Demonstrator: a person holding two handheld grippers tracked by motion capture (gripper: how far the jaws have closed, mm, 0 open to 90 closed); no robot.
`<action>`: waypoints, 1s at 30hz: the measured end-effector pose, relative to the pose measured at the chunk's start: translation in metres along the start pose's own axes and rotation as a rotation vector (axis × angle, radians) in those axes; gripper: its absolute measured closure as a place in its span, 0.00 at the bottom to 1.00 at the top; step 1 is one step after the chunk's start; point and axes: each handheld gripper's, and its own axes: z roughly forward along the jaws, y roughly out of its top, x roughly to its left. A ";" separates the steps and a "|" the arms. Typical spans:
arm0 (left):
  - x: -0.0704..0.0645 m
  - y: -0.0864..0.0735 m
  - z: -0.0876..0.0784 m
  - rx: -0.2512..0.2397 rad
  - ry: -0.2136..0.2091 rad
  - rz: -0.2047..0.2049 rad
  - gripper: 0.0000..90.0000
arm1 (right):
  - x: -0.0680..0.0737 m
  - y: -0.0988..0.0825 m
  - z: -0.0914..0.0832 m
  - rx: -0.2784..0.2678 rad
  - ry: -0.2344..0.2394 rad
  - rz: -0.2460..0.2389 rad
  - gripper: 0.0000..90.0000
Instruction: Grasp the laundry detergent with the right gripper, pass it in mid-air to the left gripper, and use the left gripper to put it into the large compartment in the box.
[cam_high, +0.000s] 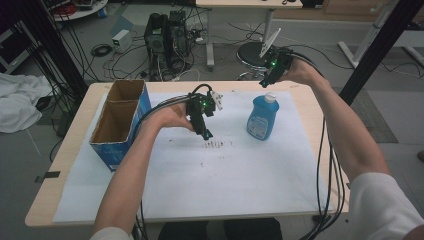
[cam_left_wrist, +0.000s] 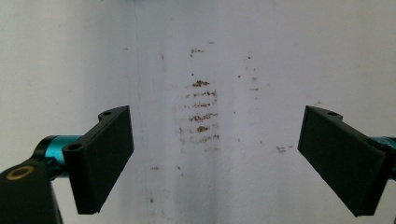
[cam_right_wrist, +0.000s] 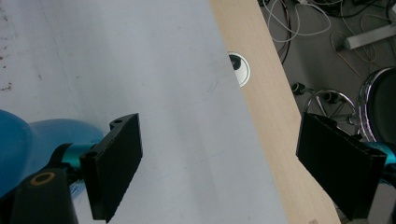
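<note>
Left gripper (cam_high: 206, 134): jaws spread, empty, above brown crumbs (cam_left_wrist: 201, 114); could smear them
Right gripper (cam_high: 266, 82): jaws spread, empty; might topple blue bottle (cam_high: 262, 118)

Floor (cam_high: 125, 20): grey and smooth, seen beyond the tabletop, with loose cables strewn across it.
Tabletop (cam_high: 70, 150): pale wood, covered over most of its top by a white sheet (cam_high: 235, 180).
Computer towers (cam_high: 165, 37): two dark cases are stood on the floor behind the tabletop, ringed by wires.
Stool (cam_high: 250, 55): a round black seat is placed beside a white desk leg (cam_high: 210, 40).
Dark frame posts (cam_high: 380, 45): set at both sides.
White cloth (cam_high: 17, 100): heaped at the left edge.
Light: dim and even.
</note>
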 end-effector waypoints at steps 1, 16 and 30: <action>0.000 0.000 0.000 0.003 -0.002 0.006 0.12 | 0.000 0.000 -0.001 -0.003 0.001 -0.002 0.15; -0.003 0.001 -0.004 0.004 0.006 -0.003 0.12 | 0.010 0.001 -0.032 -0.027 0.011 0.049 0.15; -0.001 0.001 -0.002 0.015 0.003 -0.013 0.12 | 0.024 -0.001 -0.069 -0.074 0.033 0.104 0.15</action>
